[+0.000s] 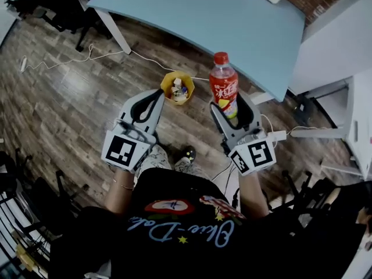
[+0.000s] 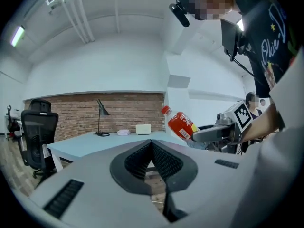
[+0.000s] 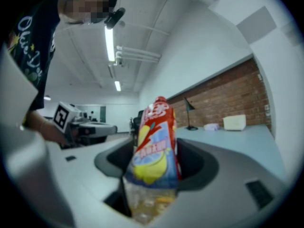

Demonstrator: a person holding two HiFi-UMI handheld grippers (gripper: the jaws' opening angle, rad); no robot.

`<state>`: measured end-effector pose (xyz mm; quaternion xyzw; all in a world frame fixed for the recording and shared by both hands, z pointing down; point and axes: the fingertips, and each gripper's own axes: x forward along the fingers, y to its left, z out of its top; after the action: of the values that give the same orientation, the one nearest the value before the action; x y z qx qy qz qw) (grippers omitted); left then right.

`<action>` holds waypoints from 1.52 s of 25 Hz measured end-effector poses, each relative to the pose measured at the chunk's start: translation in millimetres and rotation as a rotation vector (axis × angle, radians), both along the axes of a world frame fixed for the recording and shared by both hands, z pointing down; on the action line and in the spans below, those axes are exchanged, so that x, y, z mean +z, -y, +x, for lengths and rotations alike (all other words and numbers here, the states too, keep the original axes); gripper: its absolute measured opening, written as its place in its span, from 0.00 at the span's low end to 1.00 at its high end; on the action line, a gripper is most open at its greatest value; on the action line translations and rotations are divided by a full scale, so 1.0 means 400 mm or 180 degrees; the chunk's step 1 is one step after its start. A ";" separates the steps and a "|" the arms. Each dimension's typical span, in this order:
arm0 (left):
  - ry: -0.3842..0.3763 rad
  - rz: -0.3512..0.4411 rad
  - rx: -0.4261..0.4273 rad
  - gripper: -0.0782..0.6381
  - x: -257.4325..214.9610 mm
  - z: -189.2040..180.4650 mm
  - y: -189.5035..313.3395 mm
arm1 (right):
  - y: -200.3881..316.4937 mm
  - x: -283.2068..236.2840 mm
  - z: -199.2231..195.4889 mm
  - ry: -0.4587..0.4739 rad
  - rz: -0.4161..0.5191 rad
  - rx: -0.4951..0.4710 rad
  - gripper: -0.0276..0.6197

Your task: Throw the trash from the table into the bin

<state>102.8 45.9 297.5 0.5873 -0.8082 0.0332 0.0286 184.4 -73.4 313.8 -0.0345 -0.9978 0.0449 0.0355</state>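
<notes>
Head camera steeply down; gripper cameras level, close behind fingers; all share bottle, table.

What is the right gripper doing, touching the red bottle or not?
Touching. The right gripper view shows the red bottle wedged between the right gripper's fingers, with both pressing against its label.

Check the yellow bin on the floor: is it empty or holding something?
Holding something: the bin has pale items lying inside its yellow wall, seen from the head view.
</notes>
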 end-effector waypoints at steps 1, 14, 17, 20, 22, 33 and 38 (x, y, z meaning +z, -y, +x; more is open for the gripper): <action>0.0014 0.0022 -0.0013 0.12 0.001 0.000 -0.003 | -0.008 0.000 -0.003 0.0008 -0.0007 -0.0029 0.48; -0.0110 0.0040 0.0016 0.12 0.095 -0.077 0.034 | -0.019 0.098 -0.099 -0.0181 0.0156 -0.0104 0.48; -0.0208 -0.0011 0.0049 0.12 0.140 -0.110 0.029 | -0.034 0.146 -0.131 -0.0292 0.0136 -0.0100 0.48; -0.0259 -0.0053 0.0107 0.12 0.176 -0.151 0.038 | -0.037 0.191 -0.164 -0.0388 0.0070 -0.0060 0.48; -0.0302 -0.0059 0.0129 0.12 0.199 -0.179 0.042 | -0.037 0.216 -0.186 -0.0447 0.0061 -0.0042 0.48; -0.0285 -0.0111 0.0210 0.12 0.292 -0.224 0.071 | -0.034 0.339 -0.247 -0.0602 -0.0095 0.0039 0.49; -0.0349 -0.0140 0.0184 0.12 0.336 -0.249 0.063 | -0.036 0.383 -0.276 -0.0672 -0.0126 0.0019 0.48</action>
<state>3.1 20.6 431.9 0.6105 -0.7872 0.0195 0.0847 74.0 -59.2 467.0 -0.0273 -0.9875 0.0680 0.1396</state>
